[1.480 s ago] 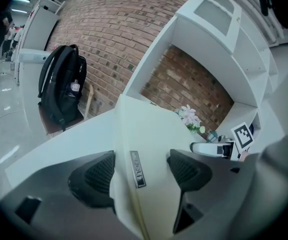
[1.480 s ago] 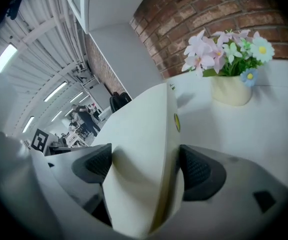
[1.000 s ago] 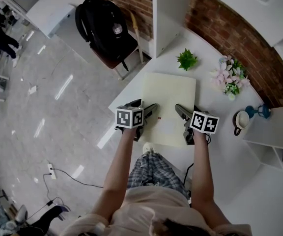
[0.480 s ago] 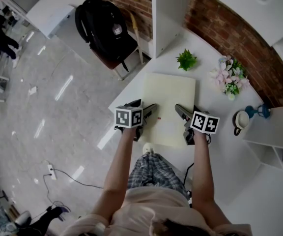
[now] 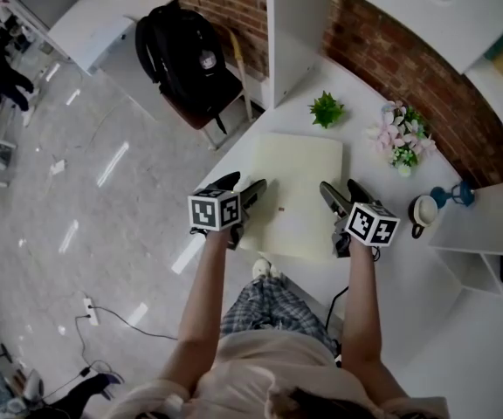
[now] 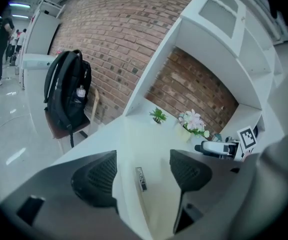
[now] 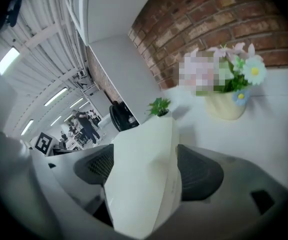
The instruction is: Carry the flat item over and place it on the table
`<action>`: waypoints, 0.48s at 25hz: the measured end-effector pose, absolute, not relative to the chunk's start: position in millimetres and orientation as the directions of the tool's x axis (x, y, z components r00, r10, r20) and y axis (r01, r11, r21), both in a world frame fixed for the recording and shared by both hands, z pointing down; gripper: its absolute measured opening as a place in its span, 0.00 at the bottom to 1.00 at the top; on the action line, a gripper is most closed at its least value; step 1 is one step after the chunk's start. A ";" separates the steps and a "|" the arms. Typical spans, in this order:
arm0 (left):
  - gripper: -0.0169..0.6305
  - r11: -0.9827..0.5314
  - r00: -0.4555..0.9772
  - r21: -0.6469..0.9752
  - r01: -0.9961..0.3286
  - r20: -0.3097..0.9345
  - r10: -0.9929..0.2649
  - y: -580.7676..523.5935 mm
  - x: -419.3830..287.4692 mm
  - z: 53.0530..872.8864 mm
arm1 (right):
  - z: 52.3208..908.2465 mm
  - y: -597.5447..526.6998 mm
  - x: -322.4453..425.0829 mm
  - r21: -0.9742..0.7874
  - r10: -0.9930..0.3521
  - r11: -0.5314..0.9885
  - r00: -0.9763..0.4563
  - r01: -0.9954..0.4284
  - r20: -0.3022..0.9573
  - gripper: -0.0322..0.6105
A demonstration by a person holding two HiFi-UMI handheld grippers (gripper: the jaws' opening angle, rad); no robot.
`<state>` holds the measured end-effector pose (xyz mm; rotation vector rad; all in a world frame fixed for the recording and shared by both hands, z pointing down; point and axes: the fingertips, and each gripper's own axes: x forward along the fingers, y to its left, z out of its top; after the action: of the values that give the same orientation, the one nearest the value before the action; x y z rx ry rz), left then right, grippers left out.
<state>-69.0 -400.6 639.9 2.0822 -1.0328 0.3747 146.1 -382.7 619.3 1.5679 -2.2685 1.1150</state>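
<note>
Right below us we have plaid trousers (image 5: 265,308) and two bare forearms (image 5: 203,304) reaching to the near edge of the white table (image 5: 400,273). And there is the left gripper (image 5: 246,182), marker cube (image 5: 214,209) on top. We read its jaws as spread wide with nothing pinched, one jaw over bare table and the other over the flat item (image 5: 297,177), whose left edge runs up between them. A small dark label (image 6: 141,178) sits on the item just inside that edge, right in the gap. Over to the right gripper (image 5: 339,186), with its own cube (image 5: 372,223): jaws parted just as wide, and the item's right edge runs up between them. The cream slab fills most of the gap in the right gripper view, so we call that a straddle, not a pinch. The flat item itself lies on the table between the two grippers, pale cream with rounded corners, its long side pointing away from us. Just past its far end stands a little green plant (image 5: 327,109), and to the right of that a pot of pale flowers (image 5: 397,142). Further right, beside the shelf unit (image 5: 483,225), we spot a mug (image 5: 423,209). Behind all this runs the brick wall (image 5: 382,55), and off to the left a black backpack (image 5: 186,55) sits on a chair (image 5: 212,112).
</note>
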 end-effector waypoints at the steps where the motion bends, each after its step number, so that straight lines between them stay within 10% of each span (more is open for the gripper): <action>1: 0.55 -0.388 0.628 0.500 -0.774 0.534 -0.566 -400.7 -71.7 630.6 | 608.7 -381.9 149.6 -0.468 -0.757 0.180 -0.425 -0.865 0.495 0.68; 12: 0.34 -0.532 0.610 0.313 -0.787 0.266 -0.746 -385.6 -88.9 499.1 | 486.6 -354.1 170.0 -0.269 -0.923 0.260 -0.321 -0.927 0.214 0.37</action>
<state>-88.9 -385.6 499.1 2.4373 -1.2237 0.1388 170.0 -354.1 486.6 1.8228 -2.4827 0.5457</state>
